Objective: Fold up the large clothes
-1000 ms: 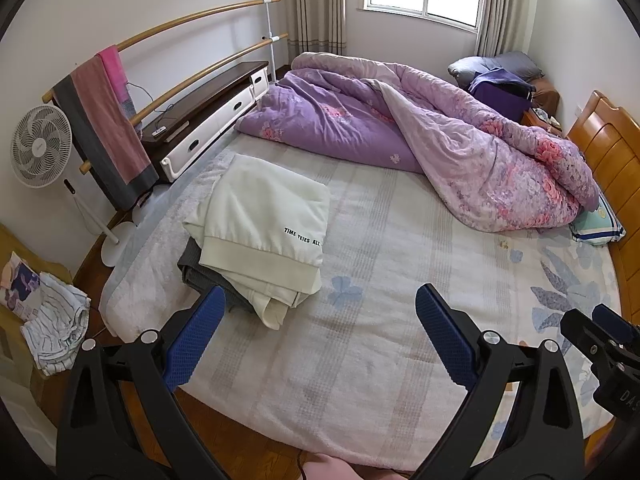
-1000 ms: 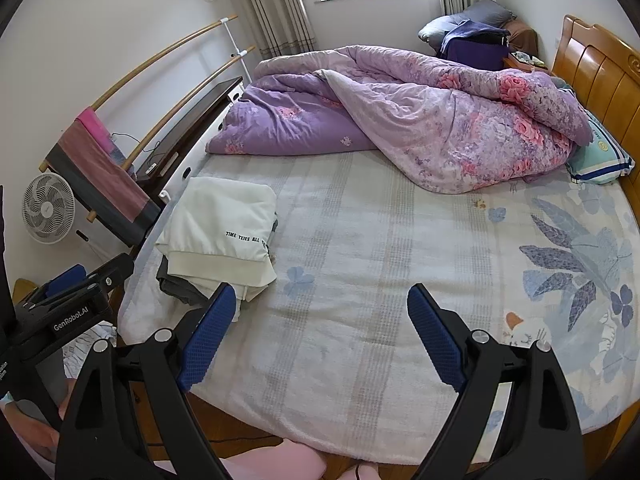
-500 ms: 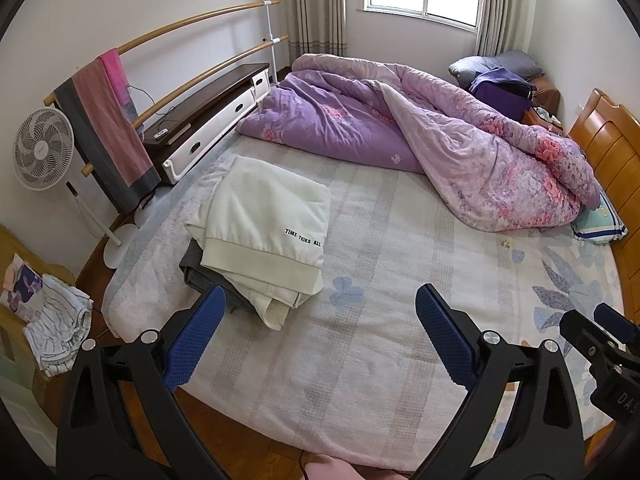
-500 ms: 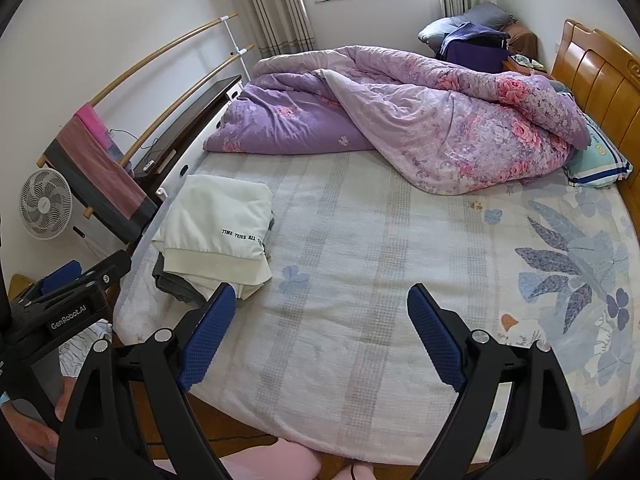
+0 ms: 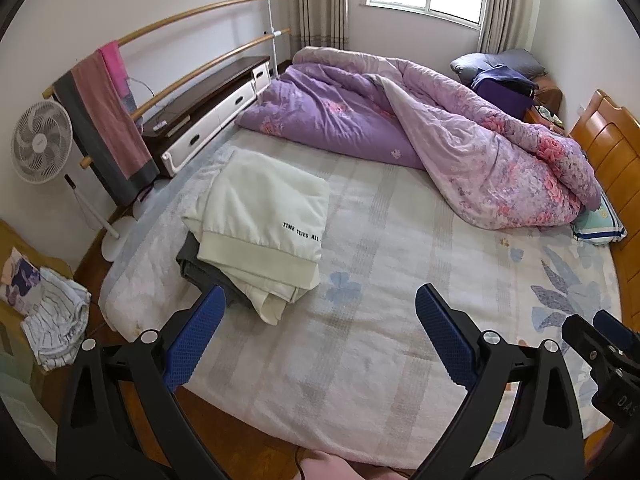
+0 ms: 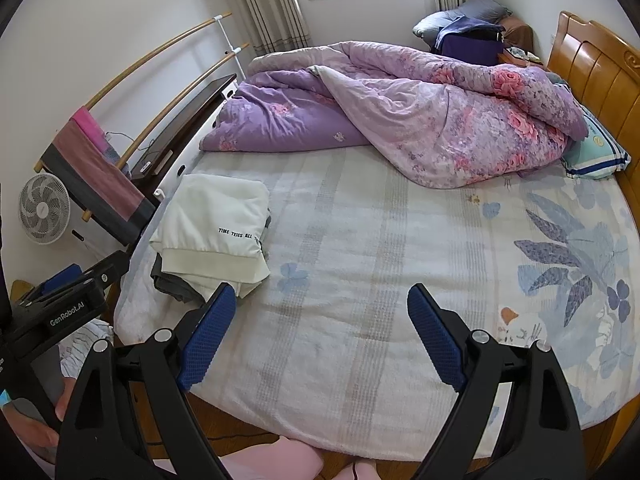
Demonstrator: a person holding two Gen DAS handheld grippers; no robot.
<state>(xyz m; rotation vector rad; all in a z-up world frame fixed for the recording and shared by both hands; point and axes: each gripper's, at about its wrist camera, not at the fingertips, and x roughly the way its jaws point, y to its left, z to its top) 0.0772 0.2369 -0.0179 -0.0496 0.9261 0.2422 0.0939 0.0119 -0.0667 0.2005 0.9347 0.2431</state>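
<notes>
A folded cream garment (image 5: 264, 220) (image 6: 216, 220) with small black lettering lies on a folded dark grey one (image 5: 196, 268) (image 6: 172, 284) near the bed's left edge. My left gripper (image 5: 320, 320) hangs open above the foot of the bed, its blue pads holding nothing, just right of the pile. My right gripper (image 6: 322, 320) is open too, empty, over the pale bedsheet (image 6: 360, 280). Each gripper's body shows at the edge of the other's view: the right gripper (image 5: 600, 348) low at the right, the left gripper (image 6: 68, 300) low at the left.
A crumpled purple floral quilt (image 5: 420, 128) fills the far half of the bed. A wooden headboard (image 6: 600, 76) stands right, with a striped pillow (image 6: 596, 152). Left of the bed are a towel rack (image 5: 108, 120), a fan (image 5: 40, 140), a low cabinet (image 5: 212, 100) and loose clothes (image 5: 52, 320).
The right wrist view has shifted slightly, with the bed drifting right and down in the picture. Both grippers stay open, and the pile of clothes lies as before.
</notes>
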